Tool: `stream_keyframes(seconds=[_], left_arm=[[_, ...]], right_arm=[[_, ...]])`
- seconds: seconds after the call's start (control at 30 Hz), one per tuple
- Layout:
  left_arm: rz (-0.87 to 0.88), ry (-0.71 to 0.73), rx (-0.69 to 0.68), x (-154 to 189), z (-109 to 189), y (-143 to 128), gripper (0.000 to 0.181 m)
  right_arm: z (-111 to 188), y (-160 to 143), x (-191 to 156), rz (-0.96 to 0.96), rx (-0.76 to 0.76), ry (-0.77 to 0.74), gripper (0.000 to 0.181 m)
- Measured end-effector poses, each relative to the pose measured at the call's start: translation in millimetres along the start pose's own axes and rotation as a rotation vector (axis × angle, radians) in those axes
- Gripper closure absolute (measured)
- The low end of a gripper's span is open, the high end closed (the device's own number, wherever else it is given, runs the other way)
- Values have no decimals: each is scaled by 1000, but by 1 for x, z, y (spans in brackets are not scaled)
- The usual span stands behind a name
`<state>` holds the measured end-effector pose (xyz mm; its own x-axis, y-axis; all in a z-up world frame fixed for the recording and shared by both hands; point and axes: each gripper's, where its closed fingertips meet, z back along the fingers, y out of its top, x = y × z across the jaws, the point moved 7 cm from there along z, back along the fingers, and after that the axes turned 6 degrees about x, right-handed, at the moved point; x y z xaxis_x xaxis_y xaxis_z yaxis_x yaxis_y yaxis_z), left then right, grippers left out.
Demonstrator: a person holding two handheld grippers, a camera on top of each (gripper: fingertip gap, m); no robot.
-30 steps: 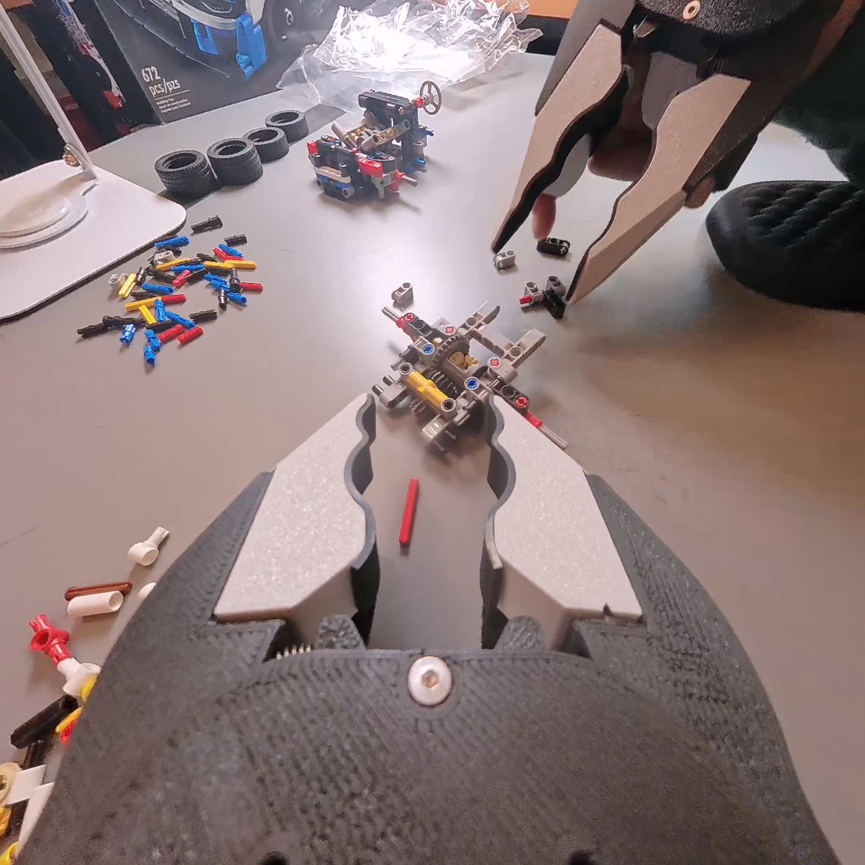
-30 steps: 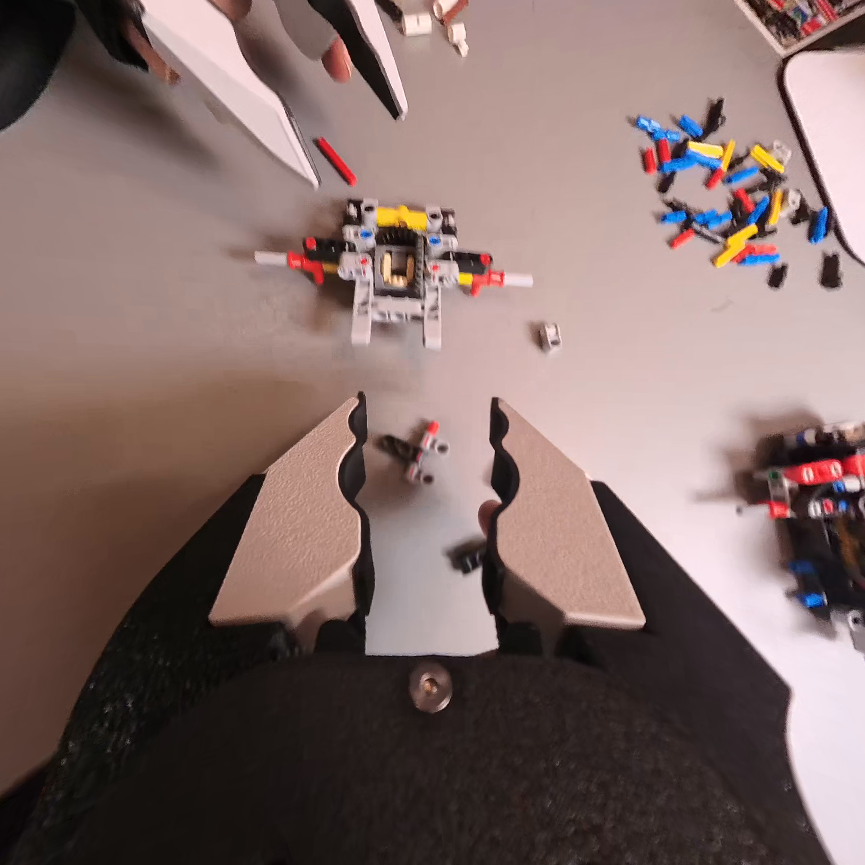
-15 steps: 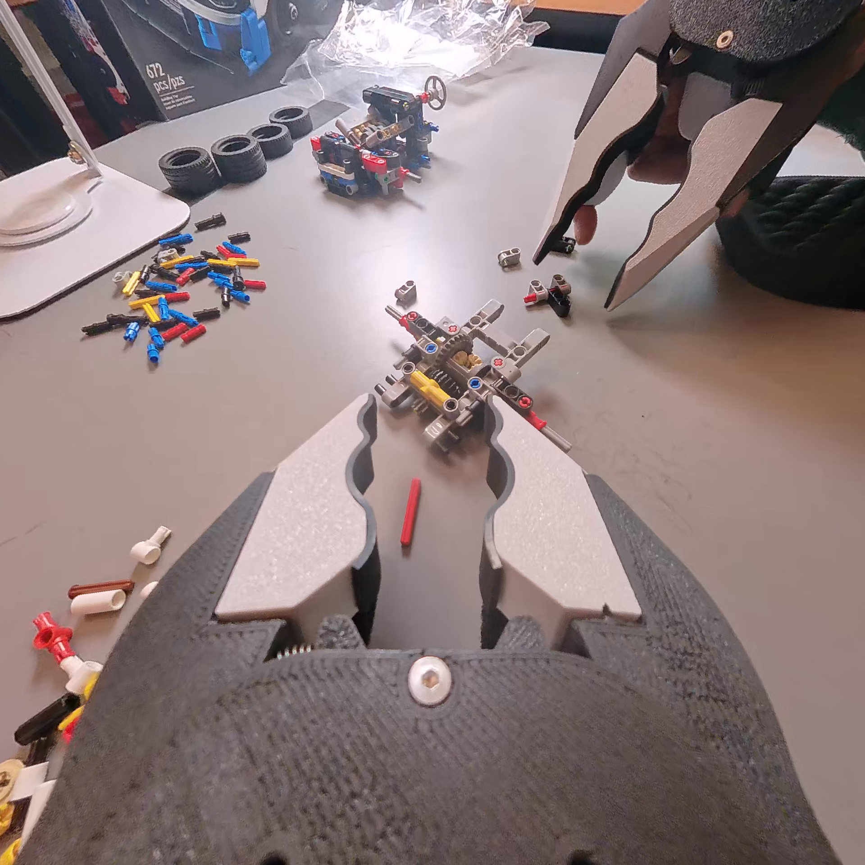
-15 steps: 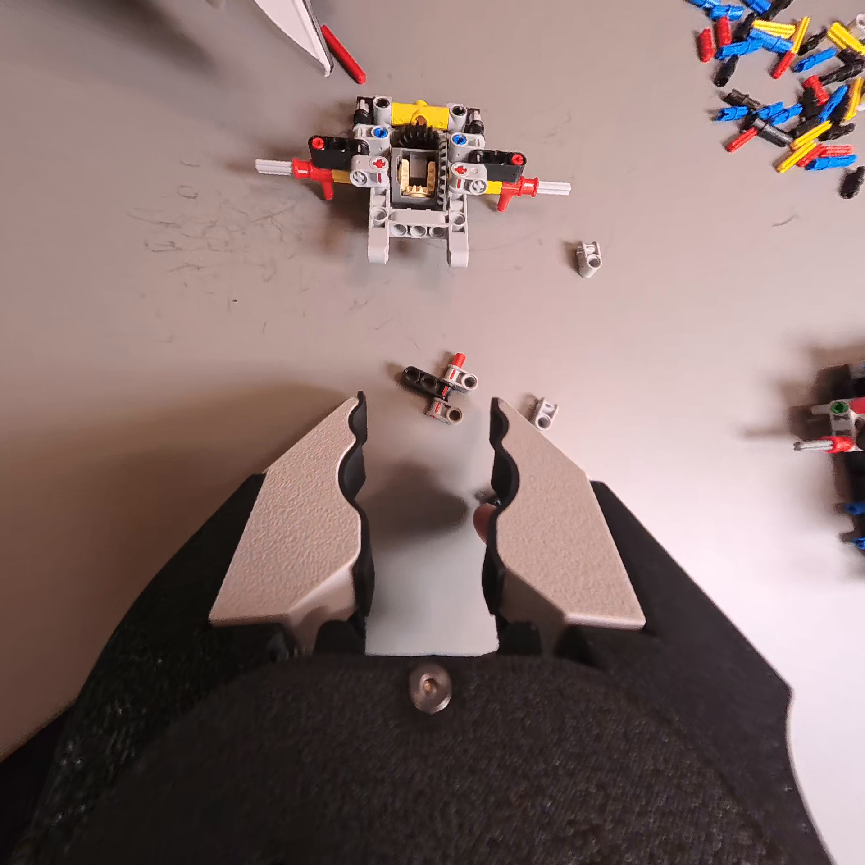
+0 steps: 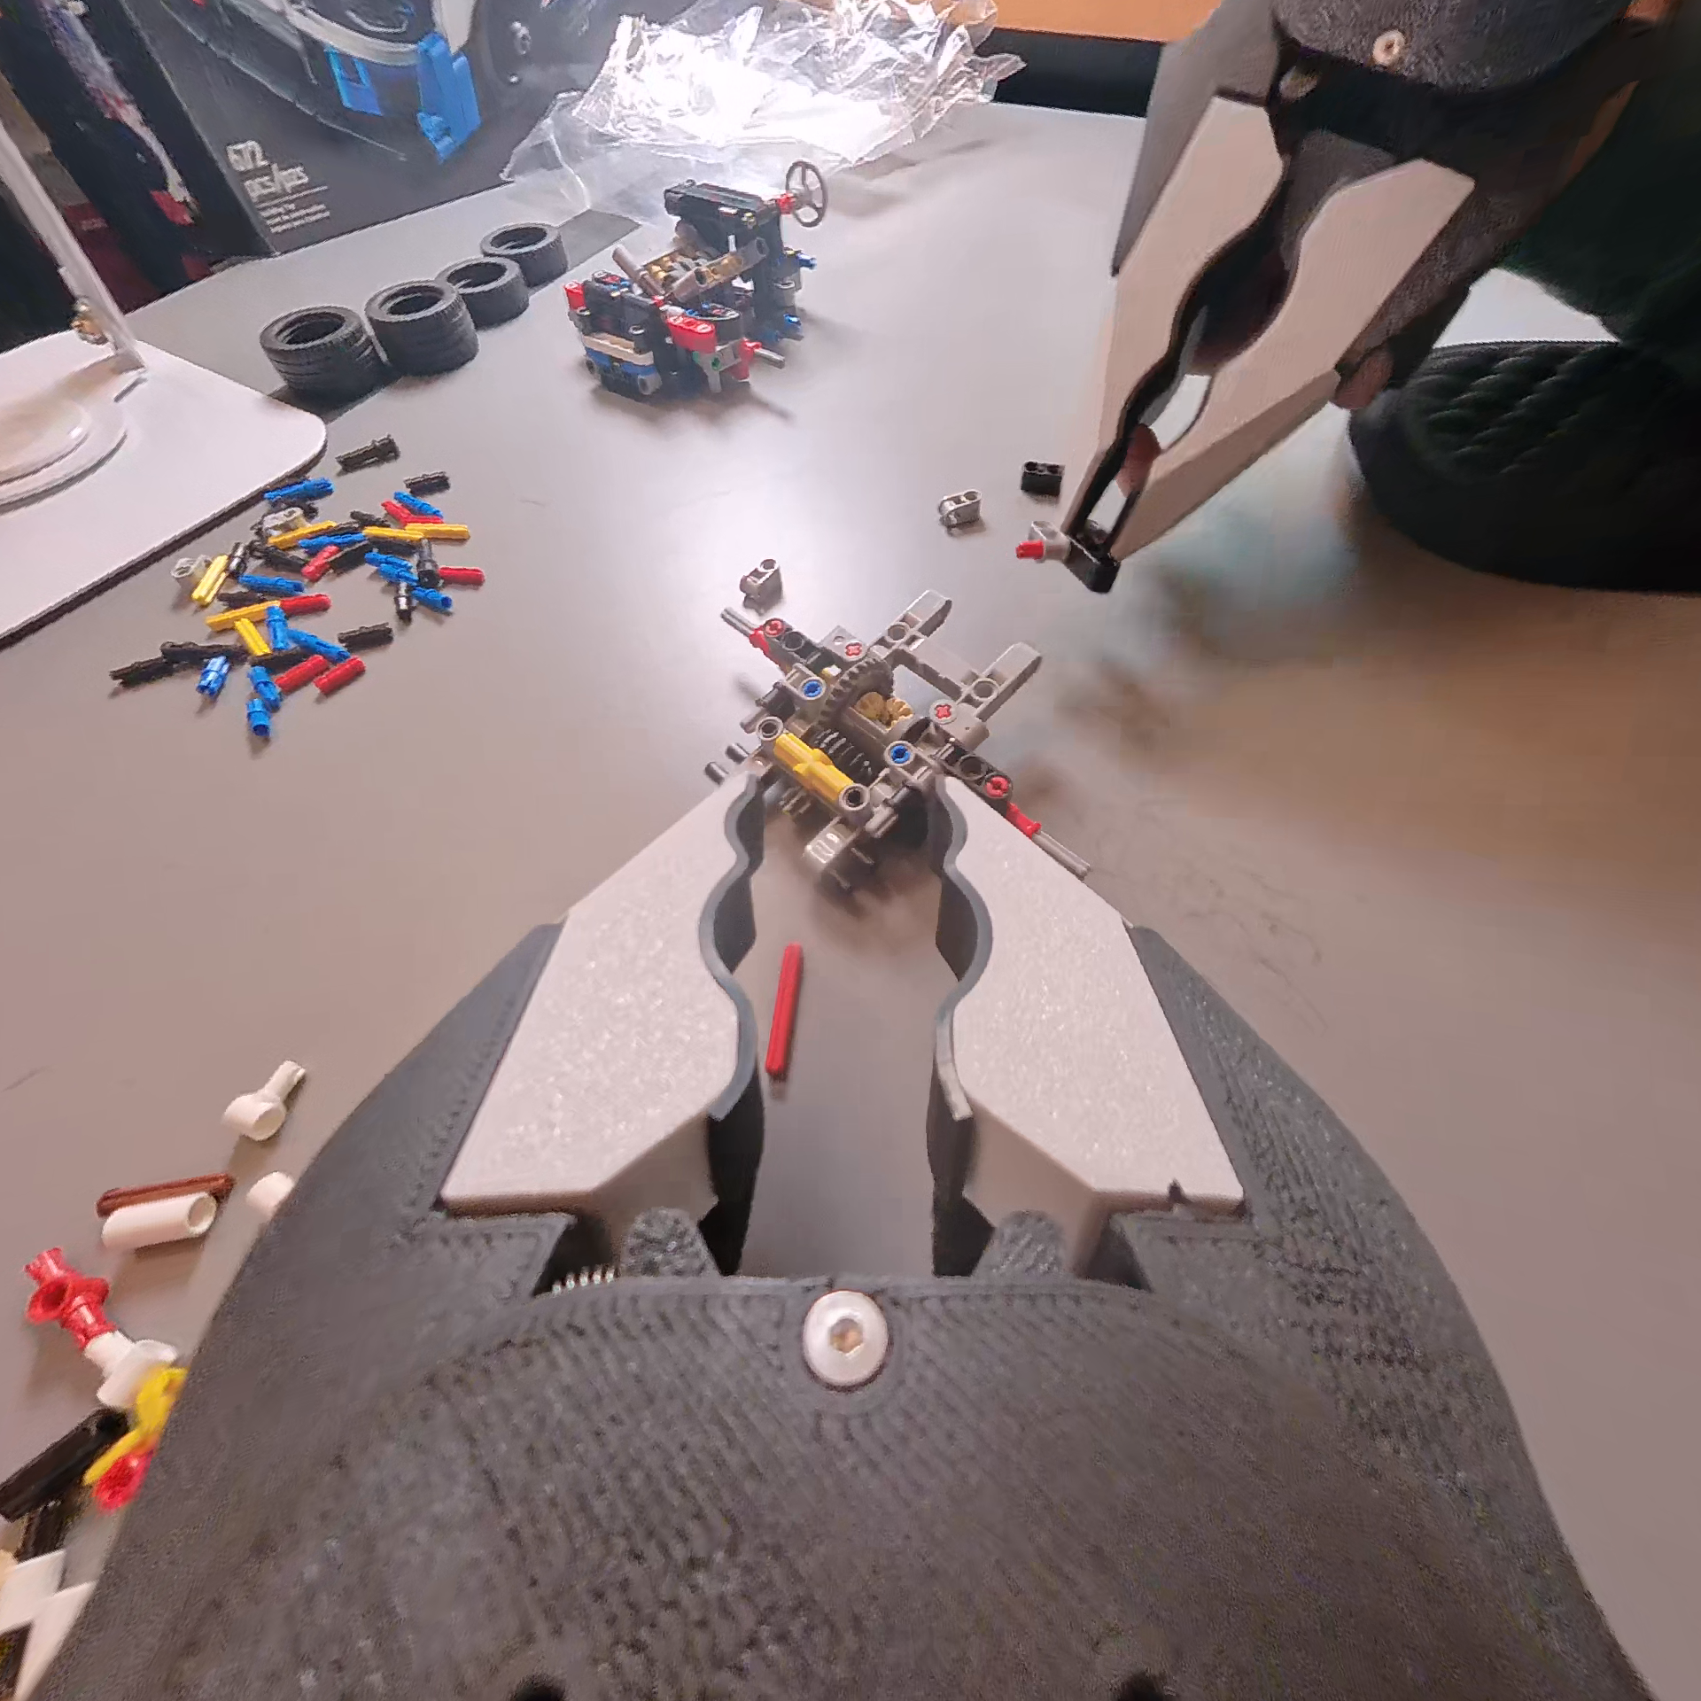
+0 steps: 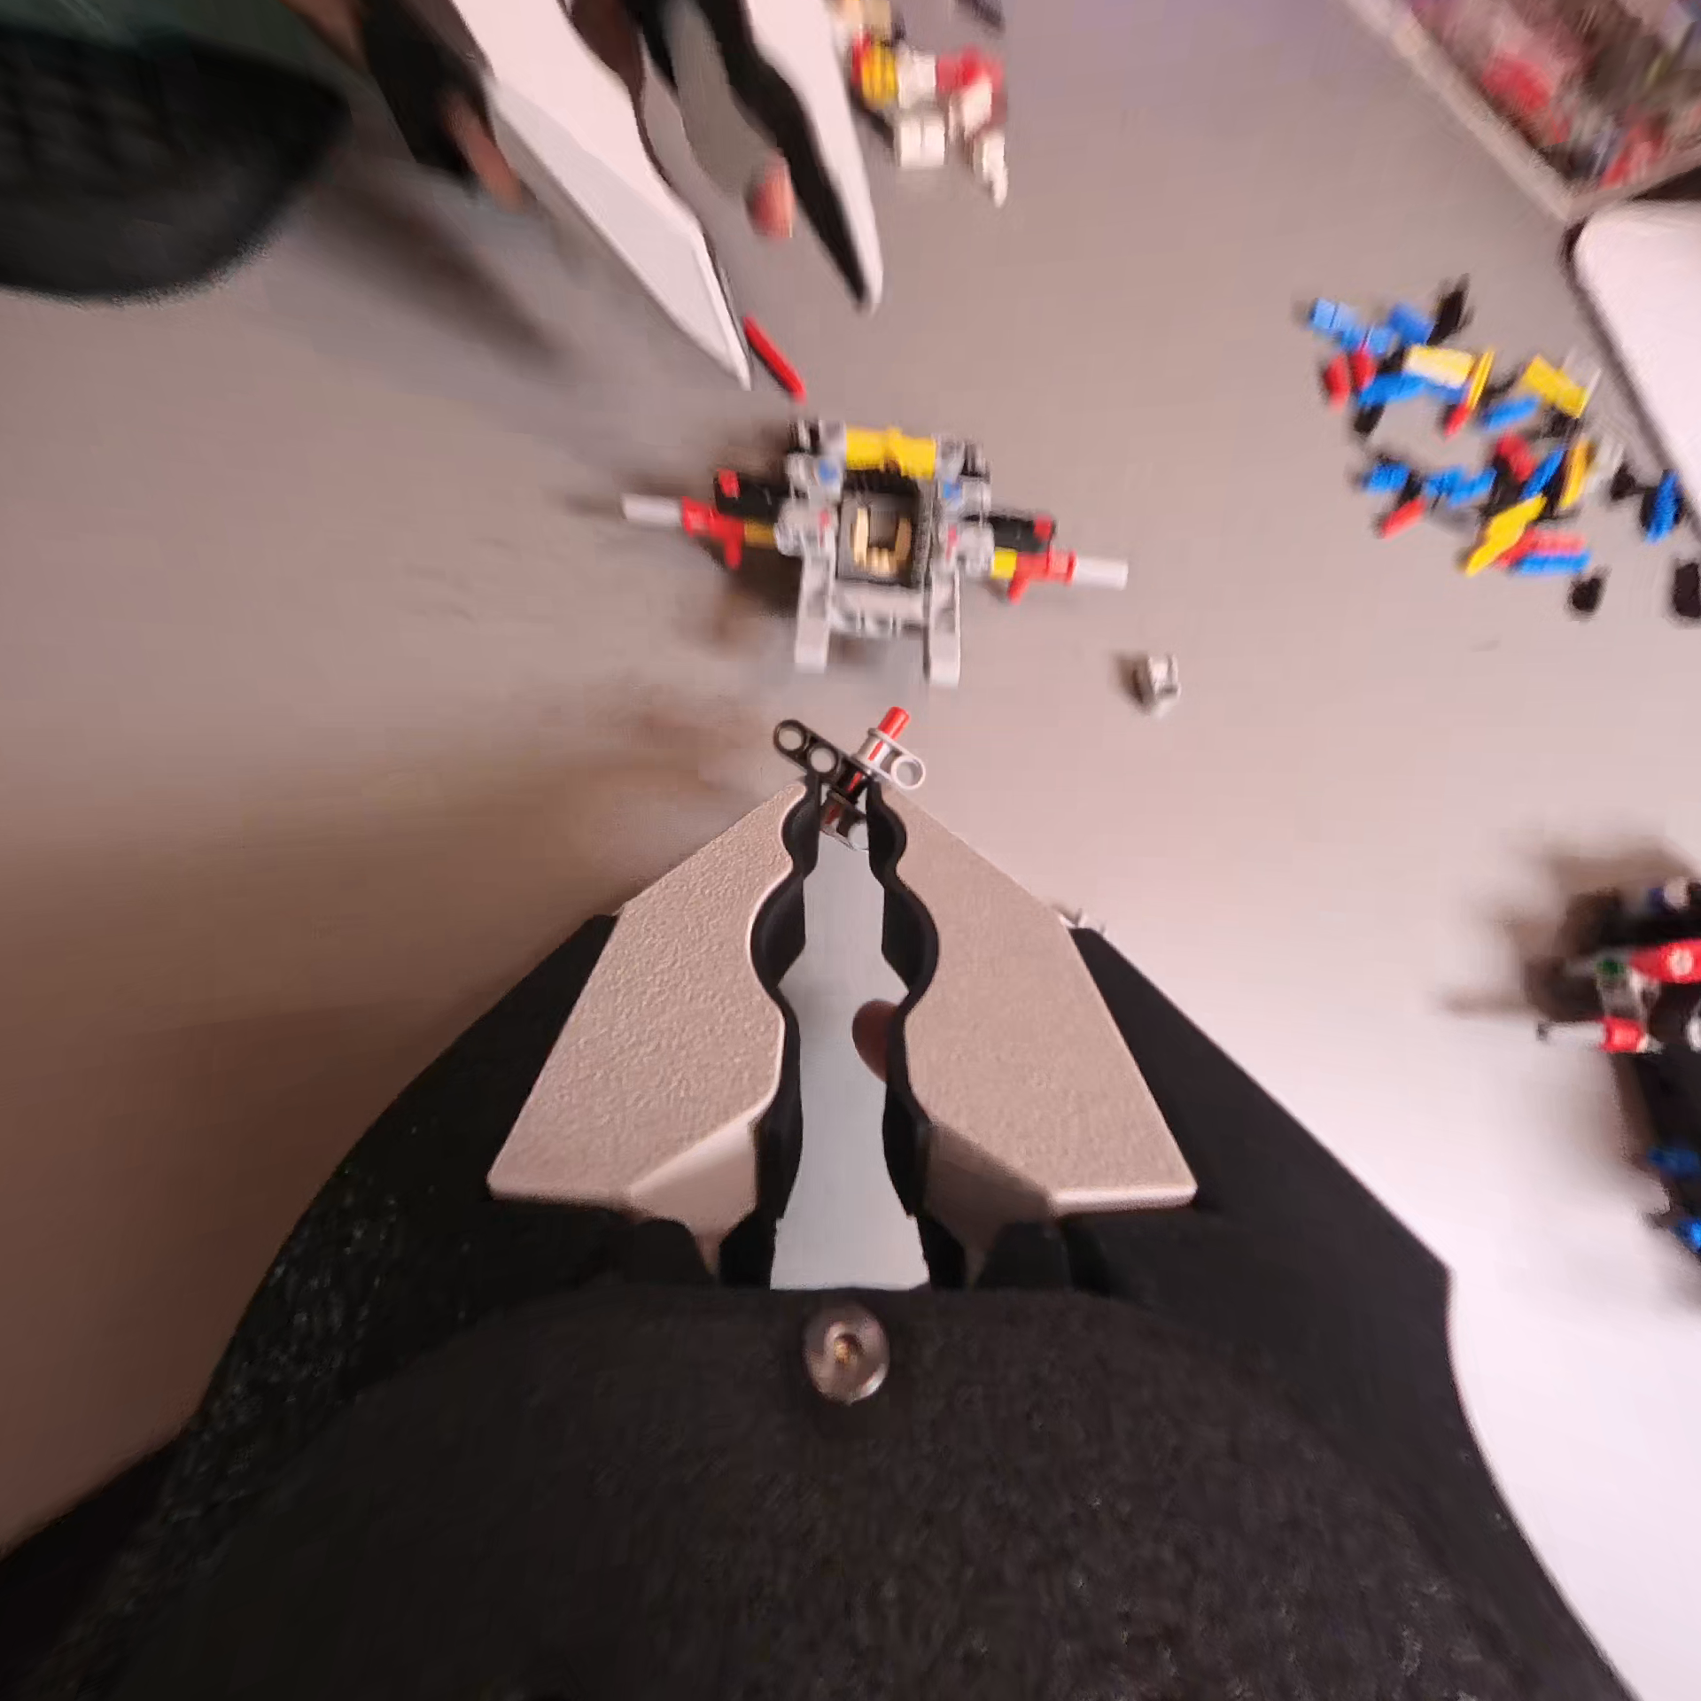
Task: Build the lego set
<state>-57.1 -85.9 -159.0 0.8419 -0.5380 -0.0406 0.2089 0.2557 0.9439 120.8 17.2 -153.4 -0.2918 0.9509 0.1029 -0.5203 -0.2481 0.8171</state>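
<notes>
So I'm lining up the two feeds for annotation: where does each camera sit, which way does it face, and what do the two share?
Left wrist view: sits on the left tongs, faces forward across the grey table at the axle sub-assembly; its own open fingers show.
Right wrist view: sits on the right tongs, faces down and towards the left tongs; its own fingers pinch a small connector piece, with a fingertip of the person behind them.
Shared: the axle sub-assembly, red axle rod, loose pin pile, each other's tongs.

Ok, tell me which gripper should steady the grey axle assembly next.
Left. The left gripper is open with its fingertips flanking the grey axle assembly, while the right gripper is shut on the small connector piece.
</notes>
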Motion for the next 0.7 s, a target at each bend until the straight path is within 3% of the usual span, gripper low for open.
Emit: stream_keyframes(seconds=[0.13, 0.3, 0.43, 0.7], left_arm=[[-23, -111, 95, 14, 4, 10, 159], [9, -276, 223, 34, 8, 23, 149], [164, -449, 262, 41, 9, 27, 140], [200, -568, 218, 49, 8, 23, 162]], right_arm=[[4, 21, -3, -26, 200, 23, 173], [-7, 37, -25, -67, 329, 183, 173], [-18, 43, -42, -32, 362, 270, 173], [-18, 43, -54, 11, 371, 341, 173]])
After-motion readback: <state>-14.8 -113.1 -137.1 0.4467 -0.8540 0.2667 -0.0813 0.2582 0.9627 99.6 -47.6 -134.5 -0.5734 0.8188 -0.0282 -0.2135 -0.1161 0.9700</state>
